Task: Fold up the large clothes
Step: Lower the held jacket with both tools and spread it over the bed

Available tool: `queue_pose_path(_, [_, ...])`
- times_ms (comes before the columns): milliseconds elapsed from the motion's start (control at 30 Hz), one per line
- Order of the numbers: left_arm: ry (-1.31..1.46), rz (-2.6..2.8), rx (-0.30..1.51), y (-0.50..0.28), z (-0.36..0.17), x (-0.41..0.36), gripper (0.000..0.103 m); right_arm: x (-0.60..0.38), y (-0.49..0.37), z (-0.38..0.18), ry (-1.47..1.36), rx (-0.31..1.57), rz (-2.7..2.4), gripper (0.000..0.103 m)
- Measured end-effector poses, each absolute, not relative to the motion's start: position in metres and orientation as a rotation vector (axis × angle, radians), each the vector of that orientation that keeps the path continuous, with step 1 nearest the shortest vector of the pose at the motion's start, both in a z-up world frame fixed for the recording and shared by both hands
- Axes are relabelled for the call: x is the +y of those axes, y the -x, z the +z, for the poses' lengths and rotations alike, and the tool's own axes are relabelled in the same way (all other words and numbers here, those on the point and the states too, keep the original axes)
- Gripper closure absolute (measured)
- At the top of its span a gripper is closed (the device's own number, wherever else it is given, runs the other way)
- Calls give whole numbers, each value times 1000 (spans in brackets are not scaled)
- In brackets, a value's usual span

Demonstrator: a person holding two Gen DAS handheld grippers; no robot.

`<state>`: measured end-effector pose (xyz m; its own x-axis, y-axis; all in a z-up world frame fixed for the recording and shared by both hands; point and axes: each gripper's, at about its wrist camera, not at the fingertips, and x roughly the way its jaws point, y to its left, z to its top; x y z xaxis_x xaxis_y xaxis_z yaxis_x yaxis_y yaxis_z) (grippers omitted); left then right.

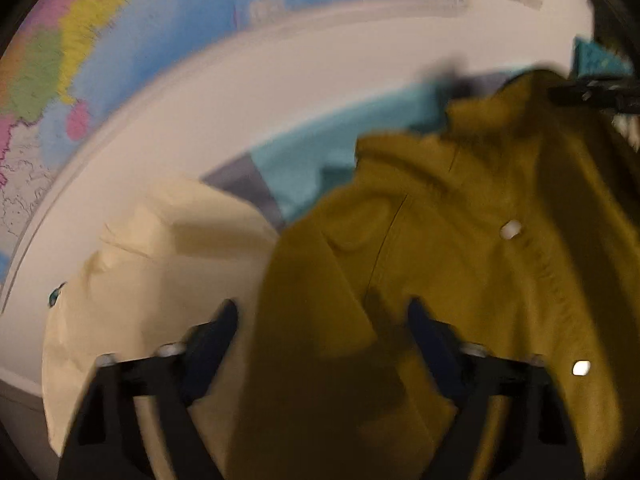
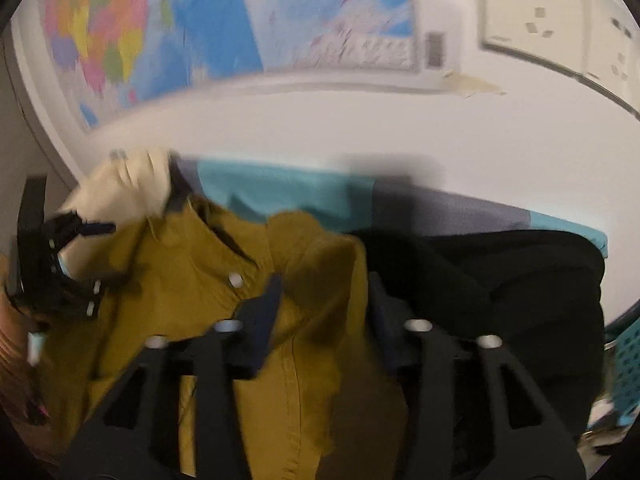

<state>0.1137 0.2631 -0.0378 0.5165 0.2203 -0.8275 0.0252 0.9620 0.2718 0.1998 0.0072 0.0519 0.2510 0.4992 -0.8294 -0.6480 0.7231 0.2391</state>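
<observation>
A mustard-yellow button shirt point(image 1: 420, 240) lies crumpled in front of both grippers, shown also in the right wrist view point(image 2: 180, 280). My left gripper point(image 1: 322, 318) is open, its jaws wide apart, with an edge of the shirt lying between them. My right gripper point(image 2: 324, 292) has its jaws a little apart with a fold of the shirt standing between the fingers. The left gripper point(image 2: 60, 264) shows at the left edge of the right wrist view, over the shirt's far side. Both views are blurred.
A cream garment point(image 1: 160, 260) lies left of the shirt, a black garment point(image 2: 500, 280) to its right. Underneath is a teal and grey cover point(image 2: 280, 188). A teal basket point(image 2: 628, 360) stands at the far right. A coloured map point(image 1: 160, 40) hangs on the white wall behind.
</observation>
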Motion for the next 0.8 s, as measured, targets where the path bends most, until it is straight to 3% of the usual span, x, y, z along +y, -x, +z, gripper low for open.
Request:
queue_pose_path(33, [-280, 145, 1047, -117, -44, 263, 95, 13, -196, 51, 211, 1054, 770, 101])
queue_pose_path(67, [-280, 180, 1056, -118, -49, 266, 101, 13, -194, 53, 217, 1038, 766, 101])
queue_pose_path(267, [-121, 257, 898, -103, 12, 297, 101, -29, -204, 115, -46, 854, 805, 101])
queue_pose_path(400, [-67, 314, 874, -105, 32, 318, 100, -38, -225, 94, -129, 912, 753, 101])
queue_pose_path(500, [-43, 344, 937, -117, 4, 327, 94, -25, -238, 48, -87, 1021, 674, 100])
queue_pose_path(600, [-41, 375, 935, -116, -11, 327, 77, -15, -241, 27, -69, 1063, 615, 96])
queue_pose_path(633, [-59, 391, 916, -111, -11, 324, 71, -15, -239, 29, -82, 1060, 615, 91])
queue_pose_path(700, [-88, 380, 876, -95, -2, 318, 59, -19, -234, 41, -86, 1041, 626, 61])
queue_pose_path(733, [-108, 363, 848, -82, 6, 313, 48, -27, -227, 52, -84, 1013, 620, 38])
queue_pose_path(767, [-131, 334, 825, -68, 14, 306, 42, -34, -219, 61, -83, 993, 626, 32])
queue_pose_path(800, [-148, 313, 809, -59, 19, 303, 35, -46, -207, 75, -77, 970, 647, 33])
